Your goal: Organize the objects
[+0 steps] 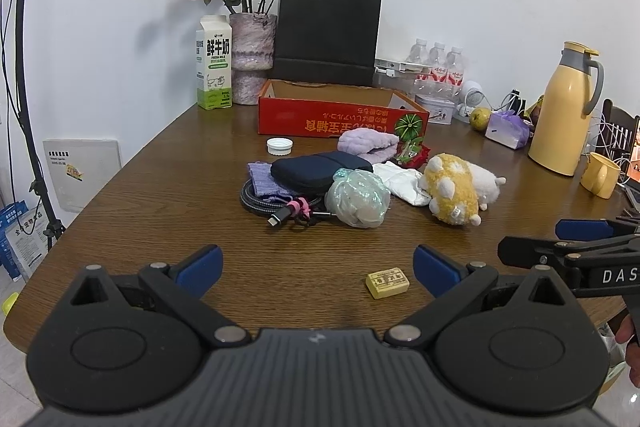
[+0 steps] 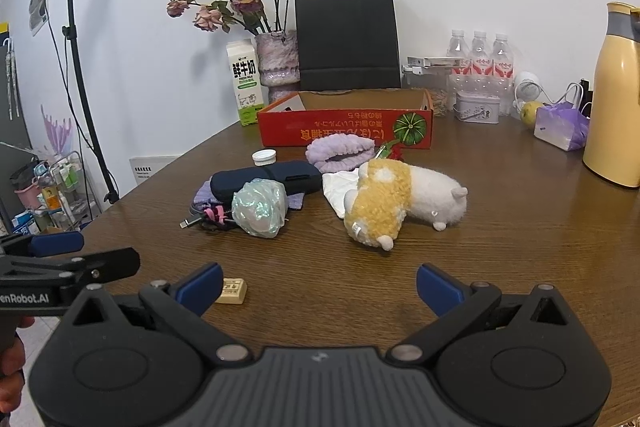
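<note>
Both jaws are wide open and hold nothing, so I can pick first: my left gripper (image 1: 318, 267) sits near the small yellow block (image 1: 387, 282). My right gripper (image 2: 319, 281) faces the plush toy (image 2: 400, 199), and the red box (image 2: 346, 127) waits behind the pile.

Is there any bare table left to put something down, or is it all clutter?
Bare wood lies between the open left gripper and the cable, beside the small yellow block. More lies right of the plush toy, toward the yellow jug. Crowded: the pile before the red box.
</note>
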`<state>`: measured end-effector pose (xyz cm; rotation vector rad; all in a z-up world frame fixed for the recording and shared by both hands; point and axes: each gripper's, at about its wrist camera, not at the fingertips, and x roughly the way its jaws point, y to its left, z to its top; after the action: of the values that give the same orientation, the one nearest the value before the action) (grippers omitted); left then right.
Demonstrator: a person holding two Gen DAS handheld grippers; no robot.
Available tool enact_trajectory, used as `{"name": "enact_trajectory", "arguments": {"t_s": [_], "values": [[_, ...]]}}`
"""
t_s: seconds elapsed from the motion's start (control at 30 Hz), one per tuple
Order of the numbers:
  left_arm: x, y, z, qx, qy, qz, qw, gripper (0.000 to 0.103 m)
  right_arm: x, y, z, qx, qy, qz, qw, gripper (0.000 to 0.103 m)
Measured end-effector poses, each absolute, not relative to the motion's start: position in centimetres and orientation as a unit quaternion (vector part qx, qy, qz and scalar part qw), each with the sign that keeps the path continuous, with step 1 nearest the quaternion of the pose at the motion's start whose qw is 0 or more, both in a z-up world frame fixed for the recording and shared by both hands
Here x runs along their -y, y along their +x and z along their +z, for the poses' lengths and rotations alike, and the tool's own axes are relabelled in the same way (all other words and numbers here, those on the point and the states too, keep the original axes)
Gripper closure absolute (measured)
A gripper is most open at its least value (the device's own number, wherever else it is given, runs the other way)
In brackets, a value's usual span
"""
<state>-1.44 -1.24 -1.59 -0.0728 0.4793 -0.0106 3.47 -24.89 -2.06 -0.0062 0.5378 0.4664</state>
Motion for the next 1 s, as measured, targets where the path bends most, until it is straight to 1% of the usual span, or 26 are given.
{"name": "enact_trajectory", "arguments": {"t_s": [0.63,1.0], "values": [[4.2,1.0,-4.1,-0.264,-0.042,-0.019,0.963,0.0,27.6,5.6,-4.4,-0.279,0.011,0.218,0.935,0.0],[6.3,2.8,-5.8,-0.278,-0.031,0.01,0.96,0.0,28.9,7.7,-6.0,-0.283,0.003,0.227,0.932,0.0]]}}
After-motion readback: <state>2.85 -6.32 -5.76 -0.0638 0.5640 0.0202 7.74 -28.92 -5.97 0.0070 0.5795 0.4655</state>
